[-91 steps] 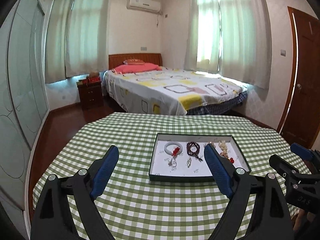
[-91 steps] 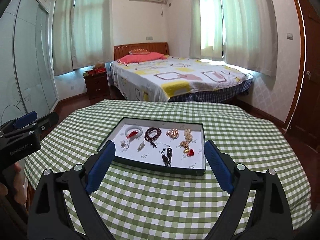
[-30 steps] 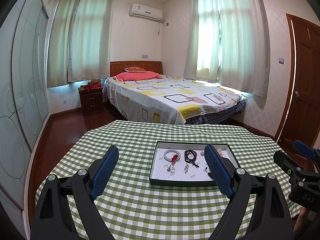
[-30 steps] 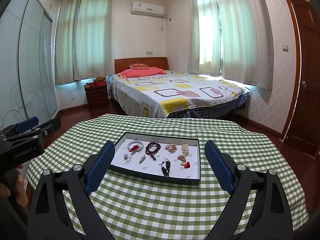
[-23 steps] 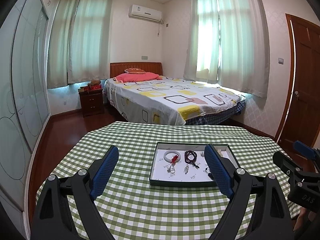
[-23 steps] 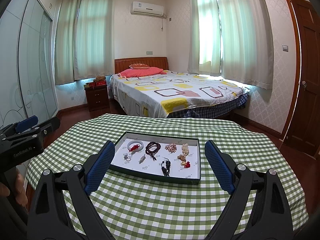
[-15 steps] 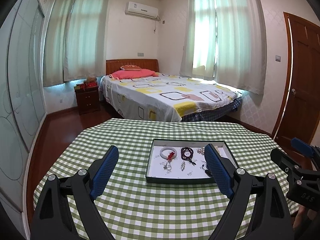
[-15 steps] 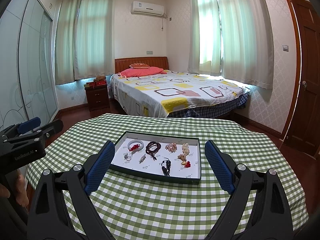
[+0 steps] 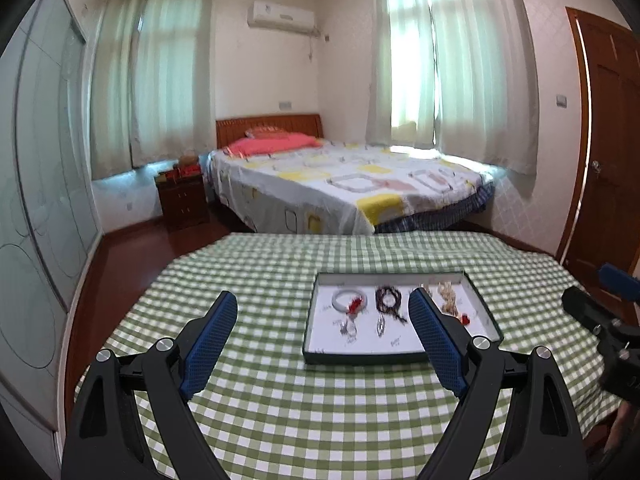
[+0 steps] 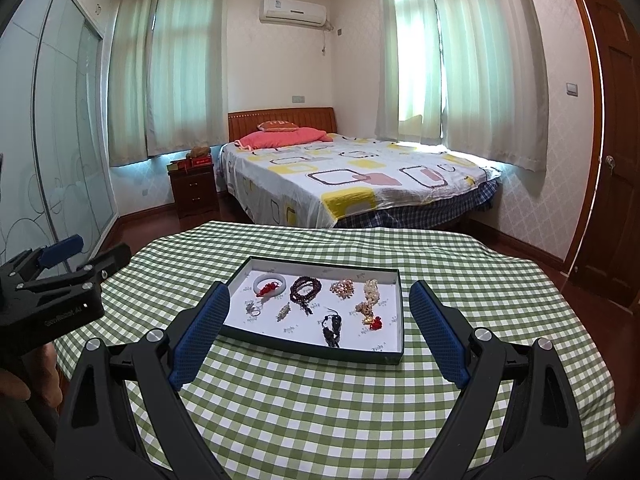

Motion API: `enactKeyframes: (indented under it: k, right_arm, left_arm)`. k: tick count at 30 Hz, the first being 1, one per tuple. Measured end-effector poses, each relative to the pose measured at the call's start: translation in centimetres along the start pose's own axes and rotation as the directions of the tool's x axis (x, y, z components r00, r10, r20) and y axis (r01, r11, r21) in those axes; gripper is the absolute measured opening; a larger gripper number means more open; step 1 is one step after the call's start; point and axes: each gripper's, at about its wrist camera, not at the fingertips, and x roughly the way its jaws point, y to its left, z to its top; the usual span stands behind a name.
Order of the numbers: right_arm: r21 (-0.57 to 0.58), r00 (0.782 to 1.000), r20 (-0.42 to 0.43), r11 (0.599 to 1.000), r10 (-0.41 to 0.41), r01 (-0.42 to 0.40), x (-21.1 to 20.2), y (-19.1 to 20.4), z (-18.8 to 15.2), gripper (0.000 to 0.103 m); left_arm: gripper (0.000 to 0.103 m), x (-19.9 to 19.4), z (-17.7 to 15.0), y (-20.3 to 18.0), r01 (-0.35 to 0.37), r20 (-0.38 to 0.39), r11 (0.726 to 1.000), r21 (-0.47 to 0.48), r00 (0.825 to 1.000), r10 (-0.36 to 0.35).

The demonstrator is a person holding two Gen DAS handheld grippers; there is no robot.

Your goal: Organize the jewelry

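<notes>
We saw a dark-rimmed tray on the green checked table, holding a white bangle at its far left, dark beads beside it, pale bead clusters to the right and a black piece nearest. Our left gripper and right gripper hovered short of it, jaws wide apart, empty. A bed stood beyond

One dark-rimmed tray sits on one checked bench. In it: one white bangle at 10 o'clock, one dark bead bracelet, two pale bead clusters, one black cord piece at 6 o'clock, and two small silver pieces. Two grippers: left gripper, right gripper.
</notes>
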Motion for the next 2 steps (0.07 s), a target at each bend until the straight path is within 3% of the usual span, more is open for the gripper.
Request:
enactKeyframes:
  k: [2]
  right_arm:
    - [0.007, 1.000, -0.010, 1.000, -0.004, 0.004, 0.56, -0.36, -0.22, 0.089]
  left_arm:
    - [0.085, 1.23, -0.36, 0.26, 0.001, -0.039, 1.000, -0.008, 0.999, -0.001]
